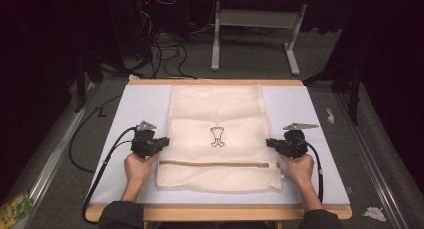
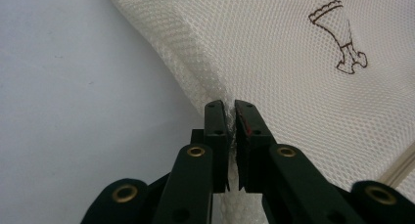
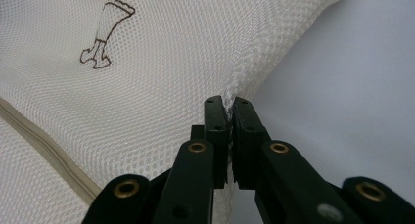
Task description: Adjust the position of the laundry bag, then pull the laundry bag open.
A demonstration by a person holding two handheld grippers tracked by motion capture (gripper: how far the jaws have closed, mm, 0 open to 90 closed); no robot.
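- At the left edge of the mesh laundry bag (image 1: 216, 139), the left gripper (image 1: 161, 143) has its jaws pinched together on the bag's side seam; in the left gripper view the white netting of the seam runs up between the two black pads (image 2: 216, 131), with only a thin slit left between them.
- At the bag's right edge, the right gripper (image 1: 271, 143) is clamped in the same manner on the opposite seam, a ridge of netting caught between its pads (image 3: 216, 131).
- Each gripper is carried by a hand (image 1: 139, 167) coming in from the near edge of the tabletop (image 1: 310, 114), with the cable (image 1: 107, 156) trailing outward.
- The bag lies flat along the middle of the tabletop's pale sheet, reaching from near the far edge to short of the near edge; a tan zipper (image 1: 217, 164) crosses it close to its near end.
- Handling, as judged: the open netting looks light, soft and limp, so it should sag and fold between the two grips rather than hold a shape; it seems neither fragile nor slippery, though the weave could snag on a jaw corner.
- Hold points, as judged: the doubled side seams are the firmest places, and matched grips on both sides keep the cloth taut.
- Markings: a small brown outline emblem (image 1: 217, 137) sits at the bag's centre; no lettering or brand can be read.
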